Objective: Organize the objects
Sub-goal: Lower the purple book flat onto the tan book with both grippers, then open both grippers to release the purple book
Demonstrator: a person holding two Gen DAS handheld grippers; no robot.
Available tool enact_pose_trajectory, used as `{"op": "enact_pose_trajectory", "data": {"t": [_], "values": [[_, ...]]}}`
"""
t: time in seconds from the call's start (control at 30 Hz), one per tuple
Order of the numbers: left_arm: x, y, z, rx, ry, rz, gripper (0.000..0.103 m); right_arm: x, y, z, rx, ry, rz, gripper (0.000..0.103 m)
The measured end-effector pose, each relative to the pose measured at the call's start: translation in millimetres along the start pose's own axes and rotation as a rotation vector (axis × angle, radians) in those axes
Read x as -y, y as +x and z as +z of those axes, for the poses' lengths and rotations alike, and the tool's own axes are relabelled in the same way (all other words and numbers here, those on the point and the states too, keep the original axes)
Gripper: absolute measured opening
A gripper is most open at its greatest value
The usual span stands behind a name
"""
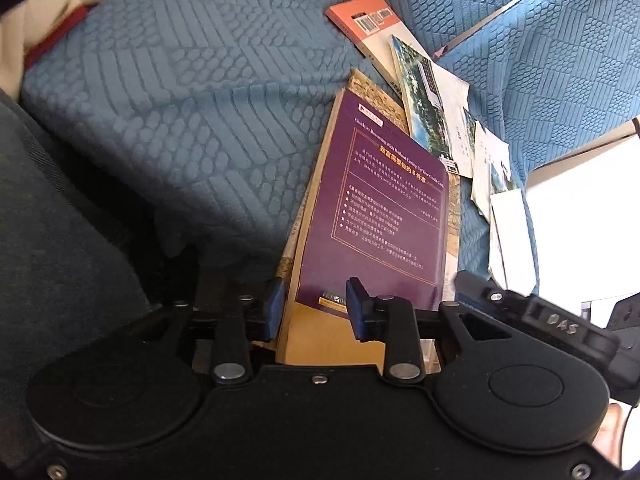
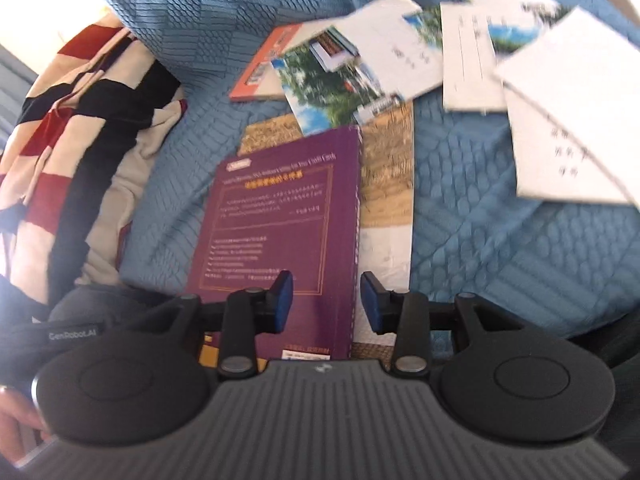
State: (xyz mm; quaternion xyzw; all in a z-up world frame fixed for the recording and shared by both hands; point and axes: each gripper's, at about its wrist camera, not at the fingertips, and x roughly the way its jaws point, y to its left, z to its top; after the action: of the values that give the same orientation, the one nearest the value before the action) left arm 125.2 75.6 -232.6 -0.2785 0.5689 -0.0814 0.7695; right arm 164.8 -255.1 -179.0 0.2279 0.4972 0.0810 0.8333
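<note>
A purple book (image 1: 380,208) with gold print lies flat on a blue quilted bedspread (image 1: 180,100), on top of a larger book with a straw-coloured cover (image 1: 376,96). My left gripper (image 1: 316,308) is open, and the purple book's near left corner lies between its blue pads without being pressed. In the right wrist view the same purple book (image 2: 280,216) reaches toward me. My right gripper (image 2: 326,300) is open over its near right edge, pads clear of the cover. The straw-coloured book (image 2: 388,160) shows beyond and to the right.
An orange book (image 2: 264,64), photo booklets (image 2: 332,80) and several white sheets (image 2: 568,120) lie scattered at the far side of the bedspread (image 2: 500,240). A striped red, cream and black garment (image 2: 80,120) is heaped on the left. A dark cushion (image 1: 60,240) borders the near left.
</note>
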Motion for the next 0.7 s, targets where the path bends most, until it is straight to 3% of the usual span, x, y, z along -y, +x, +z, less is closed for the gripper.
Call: {"op": "enact_pose_trajectory", "data": {"t": [0.33,0.7], "values": [[42,-54,9,0.148,0.15,0.054,0.028,-41,-52,10,0.151,-0.14,-0.038,0.041],[89,-113,10,0.287,0.262,0.039,0.027,-85,-103,5,0.28,-0.215,-0.026,0.041]]}}
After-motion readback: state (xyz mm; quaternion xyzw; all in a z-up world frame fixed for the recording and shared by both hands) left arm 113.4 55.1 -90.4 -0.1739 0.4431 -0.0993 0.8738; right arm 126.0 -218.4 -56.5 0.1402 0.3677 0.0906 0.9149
